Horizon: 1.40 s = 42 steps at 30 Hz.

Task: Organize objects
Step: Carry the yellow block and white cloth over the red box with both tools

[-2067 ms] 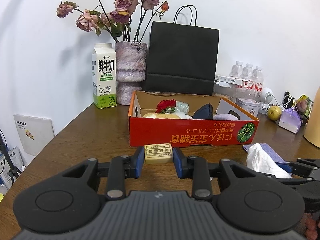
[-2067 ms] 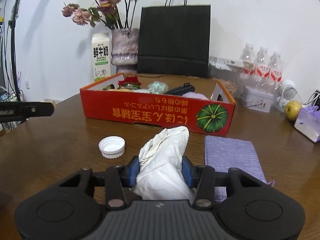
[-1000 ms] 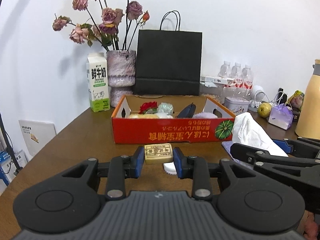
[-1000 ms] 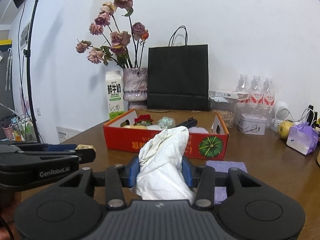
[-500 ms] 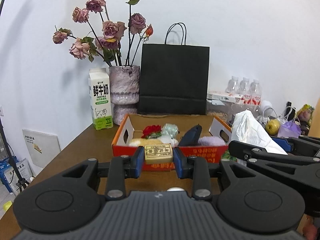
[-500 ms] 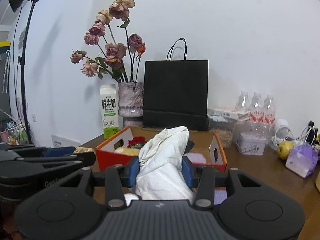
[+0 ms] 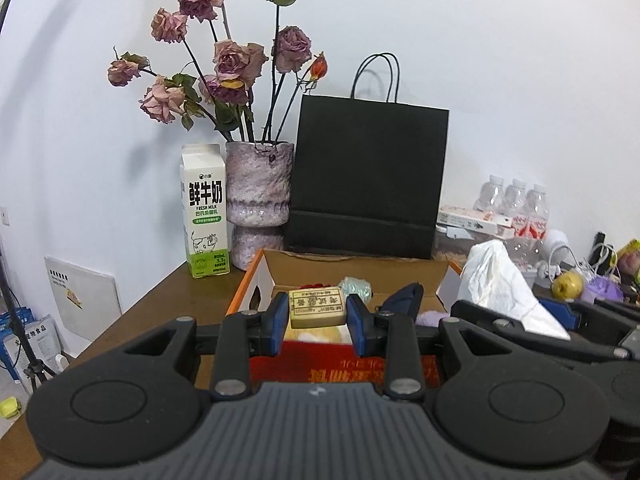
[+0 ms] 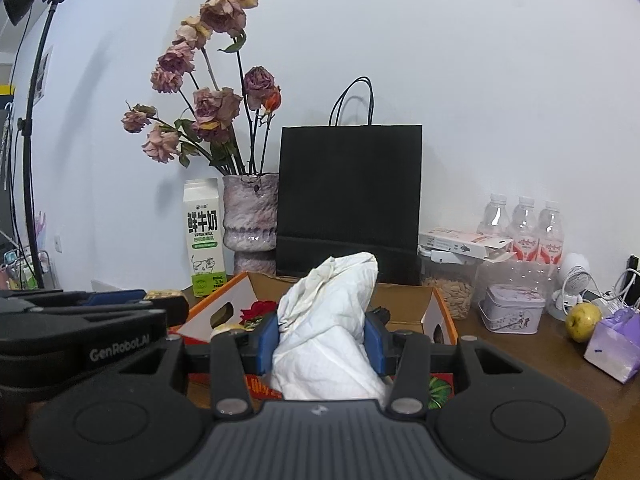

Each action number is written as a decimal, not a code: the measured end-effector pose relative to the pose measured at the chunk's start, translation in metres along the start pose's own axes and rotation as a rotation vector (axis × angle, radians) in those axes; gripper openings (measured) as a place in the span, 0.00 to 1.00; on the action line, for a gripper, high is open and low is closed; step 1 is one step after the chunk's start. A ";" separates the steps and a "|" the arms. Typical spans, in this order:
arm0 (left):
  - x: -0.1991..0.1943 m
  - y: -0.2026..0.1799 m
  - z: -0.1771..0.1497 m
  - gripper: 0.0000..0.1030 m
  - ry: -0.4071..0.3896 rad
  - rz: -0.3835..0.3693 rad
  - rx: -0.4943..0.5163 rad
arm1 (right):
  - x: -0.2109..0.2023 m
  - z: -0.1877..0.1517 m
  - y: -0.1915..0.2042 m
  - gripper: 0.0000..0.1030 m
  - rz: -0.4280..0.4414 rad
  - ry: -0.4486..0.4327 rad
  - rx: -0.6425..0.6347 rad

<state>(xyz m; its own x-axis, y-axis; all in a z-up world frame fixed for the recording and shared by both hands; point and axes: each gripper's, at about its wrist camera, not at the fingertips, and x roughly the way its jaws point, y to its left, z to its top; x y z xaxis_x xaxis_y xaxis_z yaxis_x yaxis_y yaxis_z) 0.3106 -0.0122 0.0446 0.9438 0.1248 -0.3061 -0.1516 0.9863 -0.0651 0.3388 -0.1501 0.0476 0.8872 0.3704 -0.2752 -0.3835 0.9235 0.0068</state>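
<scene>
Landmark: the red cardboard box [image 7: 340,364], open on top, standing on the brown surface [image 7: 168,304].
Milk carton [image 7: 206,216]: upright, behind the box and to its left, near the wall.
Vase [image 7: 258,200]: just right of the carton, behind the back left corner of the box, with dried roses [image 7: 236,64] in it.
Black paper bag [image 7: 366,178]: upright, right behind the back wall of the box.
Left tool [image 7: 318,316]: its two blue pads pinch a small tan eraser [image 7: 317,307] with a printed label; the eraser hangs over the front part of the box.
Right tool [image 8: 322,340]: its pads pinch a crumpled white tissue [image 8: 328,320], which stands up between them, above the front edge of the box.
Inside the box: a red flower [image 8: 256,312], a pale green thing and a dark thing; more I cannot tell.
Water bottles [image 8: 524,224]: behind the box to its right, near the wall.
Yellow apple [image 8: 582,322]: on the surface, well right of the box.
</scene>
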 end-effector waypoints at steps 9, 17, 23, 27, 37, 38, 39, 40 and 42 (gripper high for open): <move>0.039 0.004 0.017 0.31 0.003 0.012 -0.044 | 0.039 0.008 -0.004 0.42 -0.002 -0.001 0.009; 0.069 0.003 0.029 0.31 0.001 0.014 -0.058 | 0.071 0.018 -0.013 0.42 -0.014 -0.008 0.020; 0.092 0.001 0.036 0.31 -0.003 0.008 -0.053 | 0.094 0.023 -0.020 0.42 -0.022 -0.004 0.012; 0.106 -0.002 0.039 0.31 -0.007 0.004 -0.041 | 0.110 0.025 -0.024 0.42 -0.028 0.004 0.006; 0.145 -0.005 0.046 0.31 0.000 -0.005 -0.006 | 0.153 0.024 -0.040 0.42 -0.049 0.051 0.002; 0.150 -0.005 0.046 0.31 0.003 -0.004 -0.002 | 0.157 0.024 -0.042 0.42 -0.053 0.055 0.001; 0.154 -0.005 0.045 0.31 0.006 -0.002 0.003 | 0.161 0.023 -0.044 0.42 -0.058 0.060 0.000; 0.159 -0.006 0.045 0.31 0.009 -0.001 0.008 | 0.164 0.023 -0.046 0.42 -0.062 0.064 0.001; 0.168 -0.006 0.044 0.31 0.015 -0.003 0.018 | 0.171 0.022 -0.051 0.42 -0.069 0.074 0.002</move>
<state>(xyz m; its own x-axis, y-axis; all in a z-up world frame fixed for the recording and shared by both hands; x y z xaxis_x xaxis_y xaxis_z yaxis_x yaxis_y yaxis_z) 0.4829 0.0076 0.0353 0.9395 0.1207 -0.3206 -0.1438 0.9884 -0.0490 0.5156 -0.1312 0.0211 0.8901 0.2979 -0.3450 -0.3218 0.9467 -0.0128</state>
